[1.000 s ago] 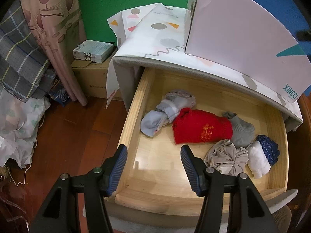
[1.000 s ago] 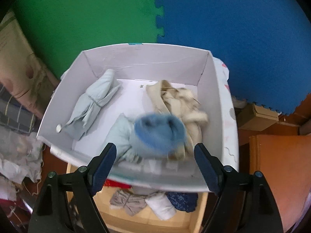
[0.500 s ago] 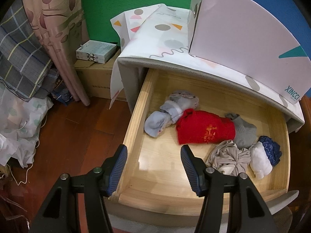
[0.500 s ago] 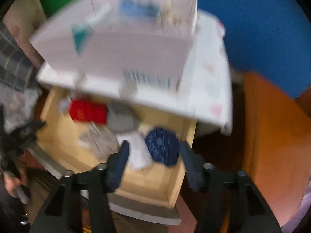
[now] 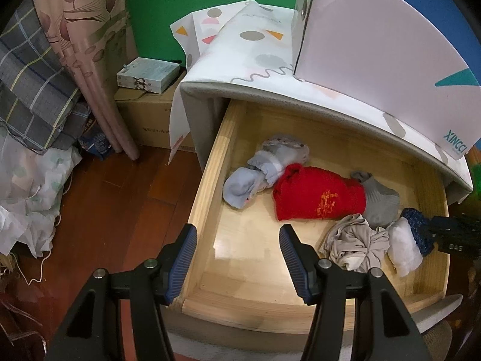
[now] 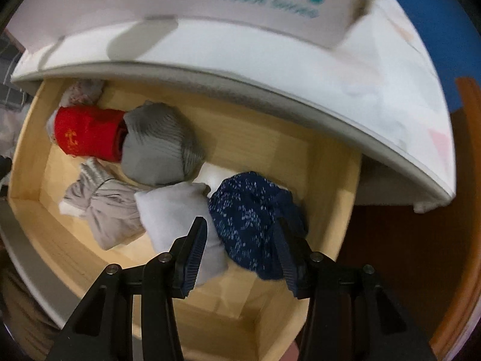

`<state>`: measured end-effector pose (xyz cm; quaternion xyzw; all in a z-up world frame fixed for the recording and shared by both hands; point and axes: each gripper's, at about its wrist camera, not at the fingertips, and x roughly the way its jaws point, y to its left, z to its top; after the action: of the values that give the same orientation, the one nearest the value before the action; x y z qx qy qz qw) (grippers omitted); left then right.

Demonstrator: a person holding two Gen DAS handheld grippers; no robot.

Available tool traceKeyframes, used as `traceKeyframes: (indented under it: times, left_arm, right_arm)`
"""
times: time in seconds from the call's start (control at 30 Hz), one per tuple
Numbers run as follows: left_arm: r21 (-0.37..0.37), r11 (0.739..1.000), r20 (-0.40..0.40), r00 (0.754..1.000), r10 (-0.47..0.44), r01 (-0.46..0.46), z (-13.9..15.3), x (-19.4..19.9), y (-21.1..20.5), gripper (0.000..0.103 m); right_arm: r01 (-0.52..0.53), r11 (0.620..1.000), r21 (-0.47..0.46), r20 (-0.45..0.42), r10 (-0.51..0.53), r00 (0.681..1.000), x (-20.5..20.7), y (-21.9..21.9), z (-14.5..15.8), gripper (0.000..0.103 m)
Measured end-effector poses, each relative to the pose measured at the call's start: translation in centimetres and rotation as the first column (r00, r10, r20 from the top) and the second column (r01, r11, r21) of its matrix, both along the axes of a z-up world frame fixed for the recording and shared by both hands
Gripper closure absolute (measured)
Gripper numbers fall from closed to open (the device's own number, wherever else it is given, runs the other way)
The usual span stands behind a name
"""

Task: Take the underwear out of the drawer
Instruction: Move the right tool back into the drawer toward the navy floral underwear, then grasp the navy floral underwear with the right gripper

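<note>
The open wooden drawer (image 5: 207, 186) holds rolled garments: a pale blue one (image 5: 255, 174), a red one (image 5: 318, 195), a grey one (image 5: 380, 201), a beige crumpled one (image 5: 354, 243), a white one (image 5: 402, 249) and a dark blue speckled one (image 5: 416, 228). My right gripper (image 6: 240, 252) is open, its fingers on either side of the dark blue speckled roll (image 6: 249, 216) at the drawer's right end. The white roll (image 6: 174, 210) lies just left of it. My left gripper (image 5: 237, 258) is open and empty above the drawer's front left corner.
A white cardboard box (image 5: 375, 48) stands on the cloth-covered cabinet top (image 5: 240, 54) above the drawer. Curtains (image 5: 87, 45), piled fabric and small boxes (image 5: 147, 72) sit left on the wooden floor (image 5: 114, 210). An orange wooden edge (image 6: 463, 210) is at the right.
My right gripper has swung down from over the white box into the drawer and now straddles the dark blue roll. My left gripper has barely moved.
</note>
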<state>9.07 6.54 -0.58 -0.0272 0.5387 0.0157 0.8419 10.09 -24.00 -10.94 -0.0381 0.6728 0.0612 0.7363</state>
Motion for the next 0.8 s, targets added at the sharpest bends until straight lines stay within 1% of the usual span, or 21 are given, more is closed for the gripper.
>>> traceKeyframes:
  times: [0.13,0.27,0.33,0.5,0.6,0.67,0.7,0.73,0.77,0.8]
  left_arm:
    - [-0.002,1.000,-0.003,1.000,-0.002,0.002,-0.1,0.0,0.0,0.045]
    - [0.000,1.000,-0.010,1.000,-0.004,0.004,-0.3,0.1,-0.1,0.045]
    - [-0.001,1.000,-0.011,1.000,-0.005,0.005,-0.3,0.1,-0.1,0.045]
    - [0.006,1.000,-0.013,1.000,-0.006,0.006,-0.4,0.1,-0.3,0.045]
    - [0.004,1.000,-0.014,1.000,-0.005,0.005,-0.4,0.1,-0.3,0.045]
    - [0.000,1.000,-0.013,1.000,-0.003,0.003,-0.3,0.1,-0.3,0.045]
    - [-0.002,1.000,-0.011,1.000,-0.003,0.003,-0.3,0.1,-0.2,0.045]
    - [-0.002,1.000,-0.011,1.000,-0.003,0.003,-0.3,0.1,-0.2,0.045]
    - [-0.002,1.000,-0.012,1.000,-0.004,0.004,-0.3,0.1,-0.2,0.045]
    - [-0.002,1.000,-0.012,1.000,-0.003,0.003,-0.3,0.1,-0.2,0.045]
  right_arm:
    - [-0.053,0.998,-0.027,-0.022,0.053,0.998,0.3,0.7,-1.8,0.059]
    - [-0.055,0.998,-0.032,-0.028,0.054,0.998,0.7,0.5,-3.0,0.058]
    - [-0.071,0.997,-0.036,-0.018,0.070,0.997,0.7,0.6,-3.1,0.054]
    - [-0.157,0.983,-0.092,-0.046,0.153,0.987,0.2,2.1,-4.0,0.045]
    - [-0.186,0.975,-0.119,-0.062,0.180,0.982,-0.2,2.5,-4.4,0.044]
    - [-0.192,0.974,-0.117,-0.072,0.185,0.980,-0.4,2.7,-4.5,0.044]
    - [-0.192,0.975,-0.112,-0.078,0.184,0.980,-0.5,2.9,-4.5,0.046]
    - [-0.187,0.978,-0.093,-0.088,0.179,0.980,-0.6,3.1,-4.5,0.049]
    - [-0.174,0.983,-0.051,-0.104,0.168,0.980,-0.4,3.6,-4.6,0.052]
    - [-0.157,0.988,-0.011,-0.113,0.155,0.981,-0.5,3.5,-4.6,0.052]
